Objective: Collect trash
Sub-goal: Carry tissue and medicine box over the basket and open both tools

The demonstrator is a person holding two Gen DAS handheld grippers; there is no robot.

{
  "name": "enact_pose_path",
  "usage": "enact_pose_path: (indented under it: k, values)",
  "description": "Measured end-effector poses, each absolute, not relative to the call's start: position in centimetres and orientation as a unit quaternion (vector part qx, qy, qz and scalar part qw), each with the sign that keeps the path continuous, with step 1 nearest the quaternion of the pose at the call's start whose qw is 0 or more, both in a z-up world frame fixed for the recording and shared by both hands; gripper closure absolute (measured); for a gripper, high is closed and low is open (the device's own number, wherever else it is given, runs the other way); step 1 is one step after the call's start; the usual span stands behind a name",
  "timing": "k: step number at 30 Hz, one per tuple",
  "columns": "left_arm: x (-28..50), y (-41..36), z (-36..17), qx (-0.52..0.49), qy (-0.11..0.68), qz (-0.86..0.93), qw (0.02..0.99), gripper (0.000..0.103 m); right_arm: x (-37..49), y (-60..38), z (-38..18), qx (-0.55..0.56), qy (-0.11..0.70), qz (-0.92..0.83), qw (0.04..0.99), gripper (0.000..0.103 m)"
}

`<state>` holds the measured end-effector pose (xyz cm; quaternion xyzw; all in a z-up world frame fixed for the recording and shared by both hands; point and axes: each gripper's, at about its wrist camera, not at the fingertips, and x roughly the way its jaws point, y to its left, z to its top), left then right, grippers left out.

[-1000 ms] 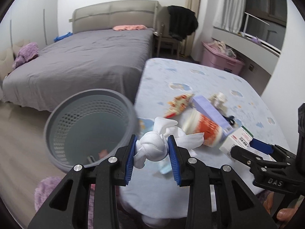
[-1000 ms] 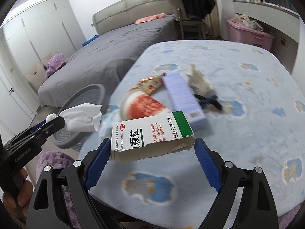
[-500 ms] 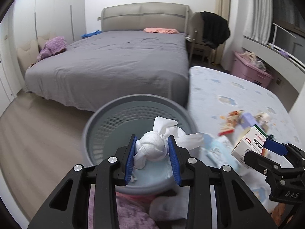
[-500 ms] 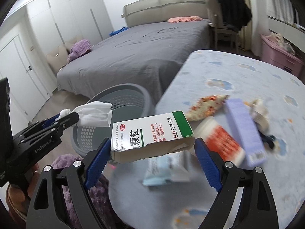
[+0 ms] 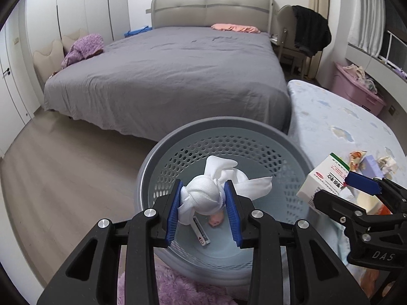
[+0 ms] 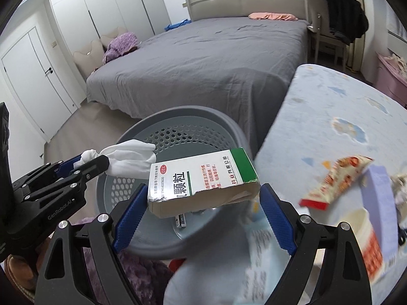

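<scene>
My left gripper [image 5: 203, 208] is shut on a knotted white tissue wad [image 5: 203, 195] and hangs over the mouth of the grey perforated trash basket [image 5: 178, 137]. The right wrist view shows that left gripper [image 6: 84, 164] at the left with the tissue wad [image 6: 129, 157] sticking out over the basket [image 6: 229, 124]. My right gripper [image 6: 203, 203] holds a white and green medicine box [image 6: 201, 178] endwise between its wide blue pads, over the basket's near right rim. From the left wrist view the right gripper [image 5: 356, 190] and the box [image 5: 323, 178] show at the right.
Small scraps lie on the basket's floor [image 5: 203, 236]. More litter rests on the blue patterned table [image 6: 330, 117]: a snack wrapper [image 6: 335, 180], a lilac box [image 6: 379, 193] and a red-printed cup [image 6: 368, 239]. A grey bed [image 5: 178, 71] stands behind, a purple rug [image 5: 178, 287] under the basket.
Both grippers swung left from over the table to the basket, keeping hold of the tissue wad and the box. The basket now fills the middle of both views.
</scene>
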<state>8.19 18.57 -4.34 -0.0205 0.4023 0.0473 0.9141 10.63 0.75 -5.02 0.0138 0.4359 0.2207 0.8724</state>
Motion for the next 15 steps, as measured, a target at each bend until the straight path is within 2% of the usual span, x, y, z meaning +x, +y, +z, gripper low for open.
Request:
enact_pose_path:
  k: [8,10,12,15]
  values:
    - [8.8,19.9,-5.5,-0.029,0.415,0.063,0.907,0.067,11.6,2.4,-6.1,0.003,0.447,0.227,0.865,0.018]
    - [8.8,20.2,-5.6,-0.031,0.418,0.068,0.905,0.063,11.7,2.4,-6.1,0.002,0.447,0.224,0.866,0.018]
    - [8.7,20.4,-5.6,-0.032,0.418,0.071,0.905,0.054,11.8,2.4,-6.0,0.001,0.446,0.221,0.867,0.018]
    - [8.6,20.4,-5.5,-0.032,0.415,0.074,0.906,0.049,11.8,2.2,-6.0,0.0,0.444,0.218,0.869,0.018]
